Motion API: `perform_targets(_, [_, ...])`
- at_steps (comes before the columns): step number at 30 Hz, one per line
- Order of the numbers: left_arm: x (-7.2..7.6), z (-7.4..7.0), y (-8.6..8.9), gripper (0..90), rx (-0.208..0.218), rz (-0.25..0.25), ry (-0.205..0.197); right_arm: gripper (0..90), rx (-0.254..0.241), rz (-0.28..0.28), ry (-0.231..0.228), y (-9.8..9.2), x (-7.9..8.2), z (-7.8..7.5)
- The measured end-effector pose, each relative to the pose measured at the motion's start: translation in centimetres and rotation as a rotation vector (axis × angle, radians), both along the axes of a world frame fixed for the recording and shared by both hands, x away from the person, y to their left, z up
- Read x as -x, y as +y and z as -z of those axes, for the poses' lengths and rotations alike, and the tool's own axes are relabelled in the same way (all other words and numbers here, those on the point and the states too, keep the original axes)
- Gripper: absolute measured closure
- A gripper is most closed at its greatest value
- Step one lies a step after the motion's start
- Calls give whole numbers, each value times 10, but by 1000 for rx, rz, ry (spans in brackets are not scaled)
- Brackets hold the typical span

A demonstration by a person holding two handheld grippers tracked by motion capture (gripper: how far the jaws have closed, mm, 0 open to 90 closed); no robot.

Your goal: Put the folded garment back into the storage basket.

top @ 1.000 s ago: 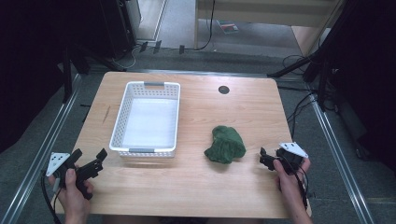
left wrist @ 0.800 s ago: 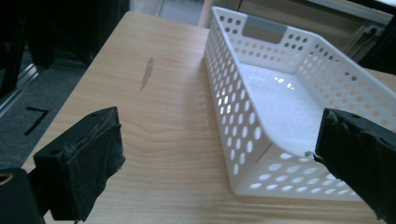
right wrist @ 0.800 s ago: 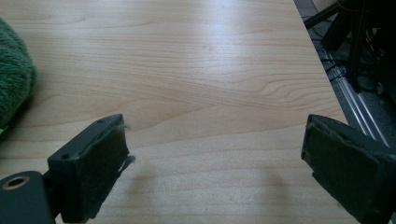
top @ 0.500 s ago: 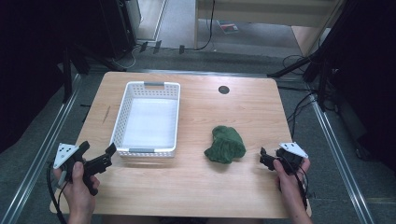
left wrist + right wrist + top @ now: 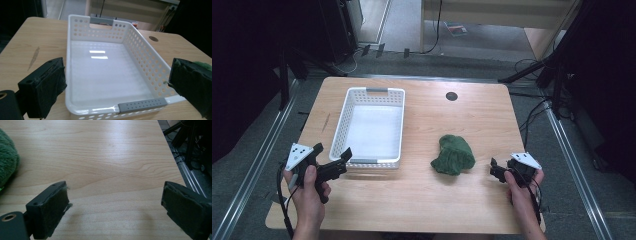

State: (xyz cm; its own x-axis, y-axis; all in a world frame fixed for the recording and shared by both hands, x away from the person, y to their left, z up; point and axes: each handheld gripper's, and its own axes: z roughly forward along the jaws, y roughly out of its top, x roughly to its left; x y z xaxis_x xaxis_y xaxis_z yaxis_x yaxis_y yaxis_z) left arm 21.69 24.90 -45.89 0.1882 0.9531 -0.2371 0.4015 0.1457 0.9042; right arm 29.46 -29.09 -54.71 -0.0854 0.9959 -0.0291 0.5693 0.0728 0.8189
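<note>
Holding both tongs low at the near edge of the wooden table (image 5: 422,200), 1 per hand. Left gripper (image 5: 333,161): jaws spread wide, nothing between them, hovering just short of the white basket (image 5: 343,120), pointed at its near short wall with the grey handle strip (image 5: 142,105). Basket interior bare (glossy floor, perforated sides). Right gripper (image 5: 493,167): jaws also spread, nothing pinched, bare wood ahead of it. Crumpled green cloth (image 5: 453,154) lies on the table just to that gripper's left, apart from the jaws, and beside the basket without touching. Round cable hole (image 5: 451,96) sits farther out, toward the far edge.
</note>
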Motion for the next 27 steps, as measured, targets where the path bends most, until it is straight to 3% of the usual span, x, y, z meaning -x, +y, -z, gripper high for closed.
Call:
perform_targets(7, [-10,-2,-24,19,-5,54,14,78,3,-4,0,0,0,0])
perform_targets(27, [-31,-1,-75,19,-21,151,49,78,5,-12,2,0,-1,0])
